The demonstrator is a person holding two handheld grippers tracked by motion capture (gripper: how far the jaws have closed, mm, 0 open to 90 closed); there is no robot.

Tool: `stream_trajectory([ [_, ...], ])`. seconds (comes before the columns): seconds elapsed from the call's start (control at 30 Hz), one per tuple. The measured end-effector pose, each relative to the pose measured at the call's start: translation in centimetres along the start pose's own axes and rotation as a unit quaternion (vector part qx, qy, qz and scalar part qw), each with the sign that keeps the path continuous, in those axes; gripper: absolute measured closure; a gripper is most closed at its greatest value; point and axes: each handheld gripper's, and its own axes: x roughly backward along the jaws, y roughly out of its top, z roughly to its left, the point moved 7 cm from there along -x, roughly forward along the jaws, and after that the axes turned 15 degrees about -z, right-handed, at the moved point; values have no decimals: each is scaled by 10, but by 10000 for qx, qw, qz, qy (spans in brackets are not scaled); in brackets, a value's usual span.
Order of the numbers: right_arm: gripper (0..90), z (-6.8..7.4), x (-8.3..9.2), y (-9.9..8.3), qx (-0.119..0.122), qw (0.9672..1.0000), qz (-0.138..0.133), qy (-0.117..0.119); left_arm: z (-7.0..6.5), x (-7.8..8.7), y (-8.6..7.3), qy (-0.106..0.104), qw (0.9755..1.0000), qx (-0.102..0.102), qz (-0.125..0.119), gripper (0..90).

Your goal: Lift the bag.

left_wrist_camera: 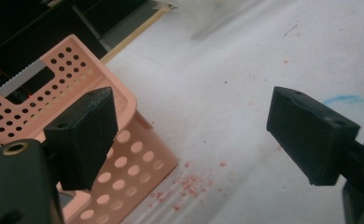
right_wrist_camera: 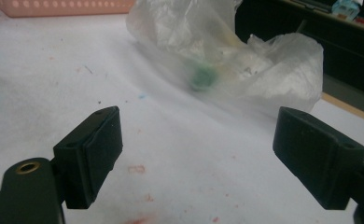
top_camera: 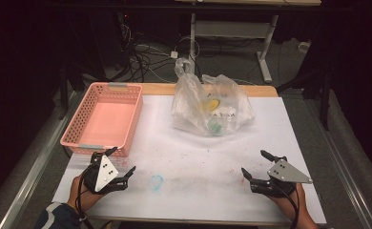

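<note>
While both hands rest low at the table's [top_camera: 270, 200] near edge, the left gripper [top_camera: 122, 161] hovers with jaws spread by the pink basket's [top_camera: 103, 119] near corner, and the right gripper [top_camera: 254, 165] gapes empty toward the clear plastic bag [top_camera: 210, 105], which lies near the far edge, well apart.

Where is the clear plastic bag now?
In the high view, the clear plastic bag lies at the table's far middle, right of the pink perforated basket.
</note>
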Motion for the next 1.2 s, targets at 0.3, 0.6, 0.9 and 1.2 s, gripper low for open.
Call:
stream_trajectory([
  [0.3,165,4,11,-16,-149,9996,234,16,-1,11,-17,25,9996,120,261,161],
  [0.6,165,6,17,-20,-108,9996,247,23,-7,12,-19,-110,9993,78,349,161],
  [0.9,165,7,17,-20,6,9996,282,69,-8,13,-20,-176,9992,74,345,162],
  [1.2,165,9,15,-18,40,9995,280,109,-5,15,-19,-150,9993,116,318,161],
])
